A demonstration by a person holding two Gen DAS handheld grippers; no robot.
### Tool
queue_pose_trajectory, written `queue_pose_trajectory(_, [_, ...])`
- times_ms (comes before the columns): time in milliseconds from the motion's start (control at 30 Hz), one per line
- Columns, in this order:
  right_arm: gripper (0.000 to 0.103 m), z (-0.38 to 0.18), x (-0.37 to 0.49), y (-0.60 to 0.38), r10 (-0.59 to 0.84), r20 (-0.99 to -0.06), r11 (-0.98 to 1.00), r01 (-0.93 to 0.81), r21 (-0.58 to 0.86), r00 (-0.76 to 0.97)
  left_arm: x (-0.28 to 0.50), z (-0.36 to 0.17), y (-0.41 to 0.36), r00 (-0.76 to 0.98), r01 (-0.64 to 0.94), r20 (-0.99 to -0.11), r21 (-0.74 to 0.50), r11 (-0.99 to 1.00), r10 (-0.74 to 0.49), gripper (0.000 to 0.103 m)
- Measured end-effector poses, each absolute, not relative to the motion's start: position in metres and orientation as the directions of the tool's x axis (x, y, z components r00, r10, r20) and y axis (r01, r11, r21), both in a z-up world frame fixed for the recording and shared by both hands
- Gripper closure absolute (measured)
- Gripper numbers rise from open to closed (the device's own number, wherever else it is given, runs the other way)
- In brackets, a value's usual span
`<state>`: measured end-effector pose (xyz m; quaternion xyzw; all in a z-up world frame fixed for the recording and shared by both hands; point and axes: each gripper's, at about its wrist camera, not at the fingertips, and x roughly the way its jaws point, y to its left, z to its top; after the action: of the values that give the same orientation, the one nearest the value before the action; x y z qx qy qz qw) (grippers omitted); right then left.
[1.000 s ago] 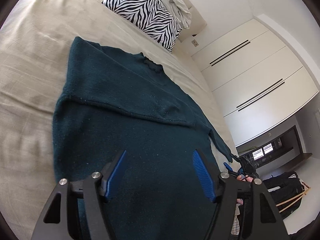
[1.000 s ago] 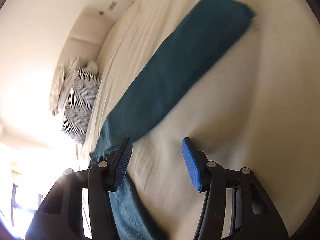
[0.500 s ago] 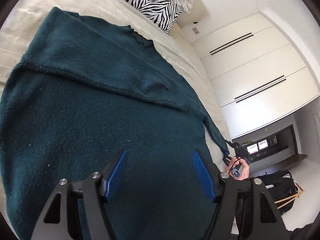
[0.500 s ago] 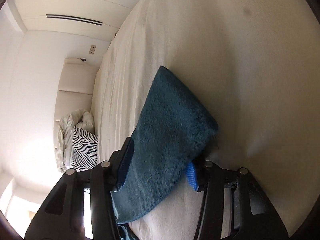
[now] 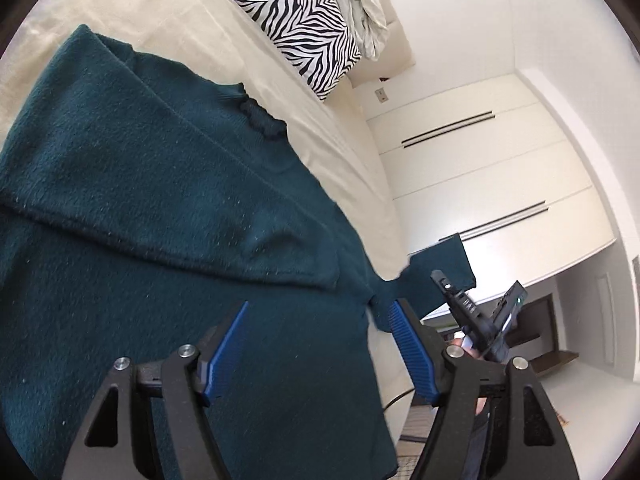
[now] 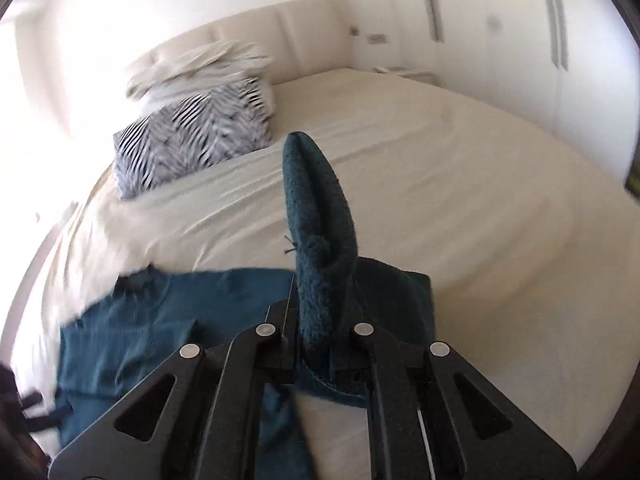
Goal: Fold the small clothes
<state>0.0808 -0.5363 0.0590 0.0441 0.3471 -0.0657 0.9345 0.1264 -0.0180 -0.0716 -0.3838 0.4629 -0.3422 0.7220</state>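
A dark teal sweater lies flat on the cream bed, with one sleeve folded across its body. My left gripper is open and empty, hovering low over the sweater's lower right part. My right gripper is shut on the cuff of the other sleeve and holds it lifted off the bed; the cuff sticks up past the jaws. That raised sleeve and the right gripper also show at the right in the left wrist view. The sweater's body lies at lower left in the right wrist view.
A zebra-striped pillow and a crumpled white blanket lie at the head of the bed. White wardrobe doors stand beyond the bed's far side. The bed's edge runs just right of the sweater.
My right gripper has closed on the sleeve cuff and lifted it off the bed, swinging toward the sweater's body. My left gripper has shifted right over the sweater, still open.
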Motion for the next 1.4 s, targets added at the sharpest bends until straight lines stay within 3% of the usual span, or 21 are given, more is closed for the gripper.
queue_pose_trajectory(133, [0.096, 0.023, 0.08, -0.397, -0.073, -0.671, 0.969, -0.106, -0.223, 0.738, 0.14, -0.078, -0.017, 0.329, 0.09, -0.358, -0.909, 0.407, -0.874, 0.026])
queue_pose_trajectory(300, [0.096, -0.026, 0.06, -0.317, -0.058, -0.723, 0.935, -0.217, -0.282, 0.688, 0.157, -0.091, -0.027, 0.276, 0.023, -0.347, -0.93, 0.368, -0.896, 0.02])
queue_pose_trajectory(567, [0.096, -0.057, 0.045, -0.31, -0.068, -0.732, 0.925, -0.232, -0.3, 0.678, 0.183, -0.109, -0.059, 0.194, -0.064, -0.325, -0.946, 0.319, -0.926, 0.02])
queue_pose_trajectory(667, [0.095, -0.057, 0.07, -0.31, -0.047, -0.735, 0.938, -0.223, -0.266, 0.676, 0.188, -0.114, -0.076, 0.135, -0.076, -0.341, -0.94, 0.334, -0.93, 0.044])
queue_pose_trajectory(733, [0.095, -0.054, 0.068, -0.313, -0.029, -0.744, 0.946, -0.221, -0.236, 0.668, 0.188, -0.118, -0.085, 0.108, -0.078, -0.348, -0.937, 0.341, -0.931, 0.067])
queue_pose_trajectory(767, [0.094, -0.055, 0.067, -0.313, -0.027, -0.747, 0.947, -0.222, -0.231, 0.664, 0.189, -0.118, -0.087, 0.102, -0.075, -0.357, -0.934, 0.351, -0.929, 0.074])
queue_pose_trajectory(800, [0.093, -0.056, 0.065, -0.313, -0.027, -0.75, 0.947, -0.222, -0.23, 0.661, 0.19, -0.118, -0.088, 0.104, -0.073, -0.366, -0.93, 0.359, -0.925, 0.091])
queue_pose_trajectory(867, [0.088, -0.055, 0.06, -0.316, -0.007, -0.753, 0.949, -0.232, -0.211, 0.657, 0.193, -0.115, -0.087, 0.113, -0.068, -0.373, -0.927, 0.368, -0.921, 0.095])
queue_pose_trajectory(1033, [0.071, -0.045, 0.035, -0.351, 0.127, -0.755, 0.976, -0.216, -0.021, 0.643, 0.197, -0.075, -0.079, 0.159, 0.058, -0.412, -0.903, 0.425, -0.897, 0.095])
queue_pose_trajectory(1100, [0.047, -0.043, 0.03, -0.374, 0.189, -0.745, 0.98, -0.172, 0.101, 0.639, 0.201, -0.053, -0.072, 0.186, 0.119, -0.435, -0.88, 0.46, -0.881, 0.095])
queue_pose_trajectory(1267, [0.046, -0.06, 0.036, -0.446, 0.34, -0.722, 0.897, 0.023, 0.442, 0.603, 0.215, -0.02, -0.05, 0.259, 0.208, -0.495, -0.81, 0.549, -0.829, 0.095])
queue_pose_trajectory(1400, [0.046, -0.076, 0.035, -0.493, 0.412, -0.665, 0.756, 0.174, 0.631, 0.622, 0.226, -0.031, -0.022, 0.293, 0.166, -0.542, -0.783, 0.6, -0.788, 0.095])
